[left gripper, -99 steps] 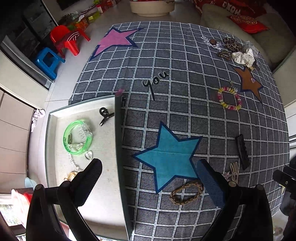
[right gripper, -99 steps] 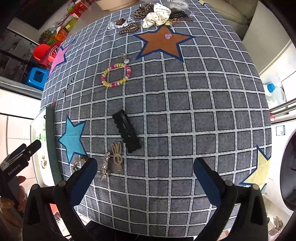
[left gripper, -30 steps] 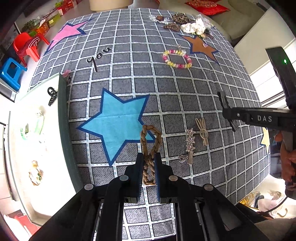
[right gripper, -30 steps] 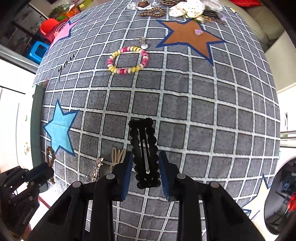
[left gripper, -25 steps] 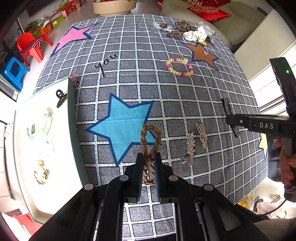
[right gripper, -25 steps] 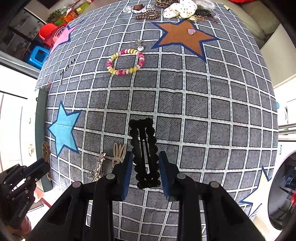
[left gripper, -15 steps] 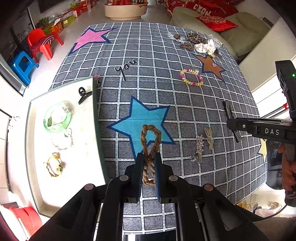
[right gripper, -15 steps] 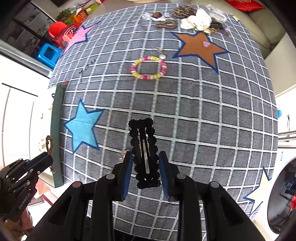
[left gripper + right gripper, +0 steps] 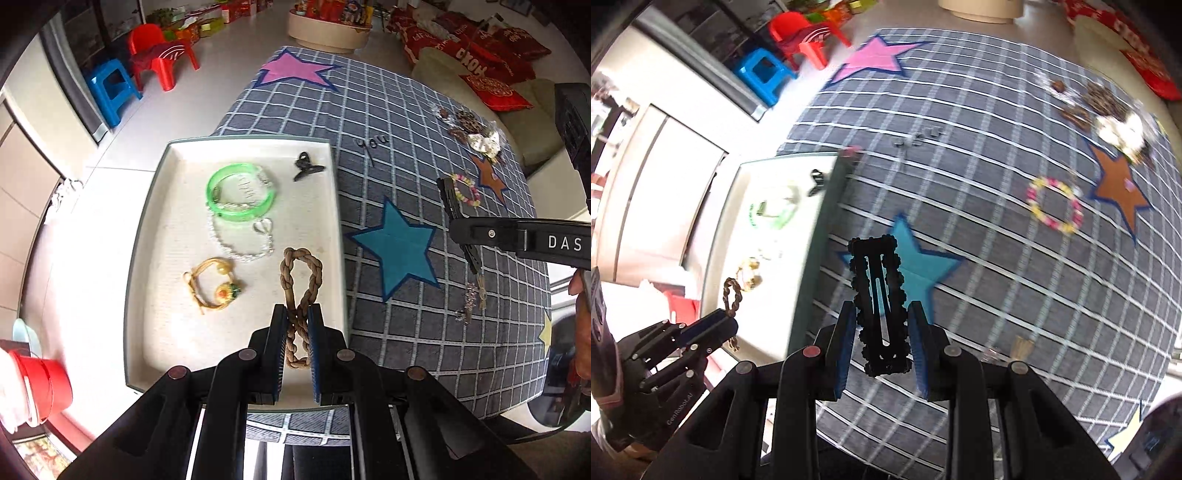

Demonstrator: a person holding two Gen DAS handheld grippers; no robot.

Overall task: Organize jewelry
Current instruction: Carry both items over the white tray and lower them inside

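Your braided rope bracelet (image 9: 300, 295) is pinched near its lower end in the left gripper (image 9: 297, 343) and hangs over the white tray (image 9: 147, 236), at about five o'clock of the tray floor. The free loop is limp; let go from up here and it could land on the gold bracelet (image 9: 212, 282) at nine o'clock or the bead chain (image 9: 240, 240) at eleven and tangle. Your black hair clip (image 9: 881, 306) is clamped in the right gripper (image 9: 882, 354), over the blue star (image 9: 919, 266) on the checked cloth (image 9: 997, 258), short of the tray wall at nine o'clock. Swing it across low and it may strike that wall or the left gripper.
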